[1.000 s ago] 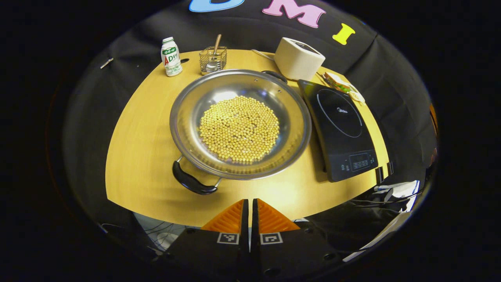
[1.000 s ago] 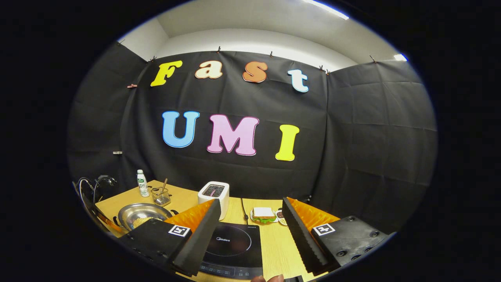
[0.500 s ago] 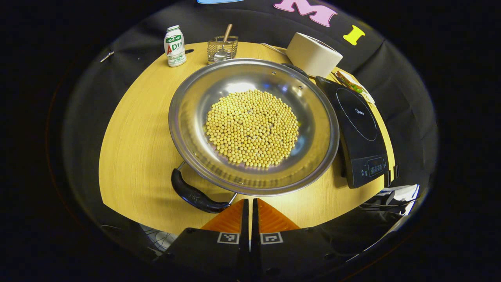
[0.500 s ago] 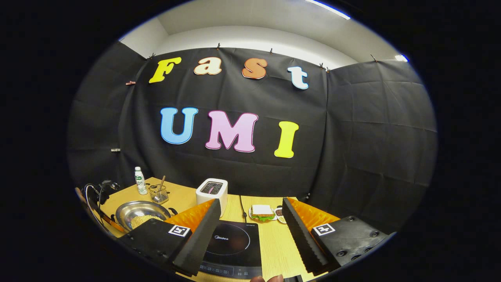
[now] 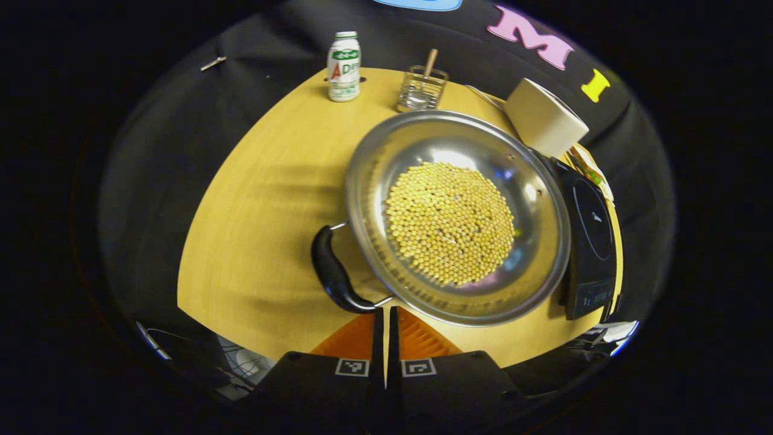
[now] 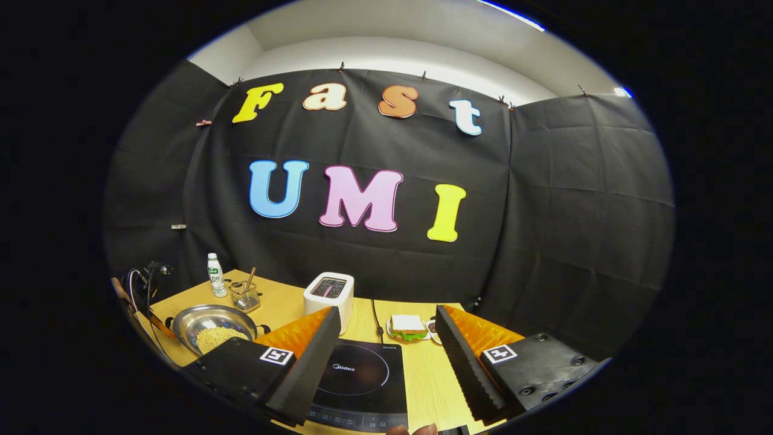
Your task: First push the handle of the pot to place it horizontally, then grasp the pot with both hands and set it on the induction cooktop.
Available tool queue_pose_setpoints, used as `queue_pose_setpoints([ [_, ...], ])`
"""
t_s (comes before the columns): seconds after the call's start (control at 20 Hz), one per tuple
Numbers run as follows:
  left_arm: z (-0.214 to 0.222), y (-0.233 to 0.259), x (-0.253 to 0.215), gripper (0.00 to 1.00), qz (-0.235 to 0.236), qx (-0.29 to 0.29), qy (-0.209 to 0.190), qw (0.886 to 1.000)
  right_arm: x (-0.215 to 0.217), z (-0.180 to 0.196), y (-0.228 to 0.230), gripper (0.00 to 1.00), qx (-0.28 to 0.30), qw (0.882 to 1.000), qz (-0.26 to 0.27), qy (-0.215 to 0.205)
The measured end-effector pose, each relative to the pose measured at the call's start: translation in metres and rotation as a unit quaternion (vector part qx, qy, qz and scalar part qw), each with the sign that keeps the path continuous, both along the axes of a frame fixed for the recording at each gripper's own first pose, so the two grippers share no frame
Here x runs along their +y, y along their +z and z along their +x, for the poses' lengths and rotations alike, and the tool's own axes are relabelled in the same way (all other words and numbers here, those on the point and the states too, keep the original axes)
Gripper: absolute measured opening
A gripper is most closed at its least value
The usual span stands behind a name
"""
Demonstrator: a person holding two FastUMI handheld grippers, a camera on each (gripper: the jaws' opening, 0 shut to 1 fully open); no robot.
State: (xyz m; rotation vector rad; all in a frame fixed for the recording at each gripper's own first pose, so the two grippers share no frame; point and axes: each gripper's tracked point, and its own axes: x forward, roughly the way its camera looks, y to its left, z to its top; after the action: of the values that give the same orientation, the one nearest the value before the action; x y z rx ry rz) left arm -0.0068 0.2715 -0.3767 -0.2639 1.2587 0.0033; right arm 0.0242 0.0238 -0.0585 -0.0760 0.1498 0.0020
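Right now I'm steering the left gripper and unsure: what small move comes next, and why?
Probably nudge the shut left gripper sideways against the pot's near handle. Its tips sit right beside that handle, which lies off to one side, and the pot isn't on the cooktop.
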Motion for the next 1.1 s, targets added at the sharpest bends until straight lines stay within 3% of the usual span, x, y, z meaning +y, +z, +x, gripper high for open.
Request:
queue_pose_setpoints([
  [0.35, 0.031, -0.003, 0.038, 0.05, -0.004, -0.018, 0.061, 0.998, 0.005, 0.003, -0.005, 0.98, 0.009, 1.000, -0.009, 0.004],
  [0.7, 0.069, -0.016, 0.070, 0.05, 0.029, -0.023, 0.069, 0.997, 0.010, 0.005, -0.016, 0.98, 0.023, 1.000, -0.015, 0.004],
  [1.1, 0.113, -0.023, 0.093, 0.05, 0.083, -0.052, 0.042, 0.994, 0.046, 0.008, -0.046, 0.98, 0.057, 0.998, -0.014, 0.035],
])
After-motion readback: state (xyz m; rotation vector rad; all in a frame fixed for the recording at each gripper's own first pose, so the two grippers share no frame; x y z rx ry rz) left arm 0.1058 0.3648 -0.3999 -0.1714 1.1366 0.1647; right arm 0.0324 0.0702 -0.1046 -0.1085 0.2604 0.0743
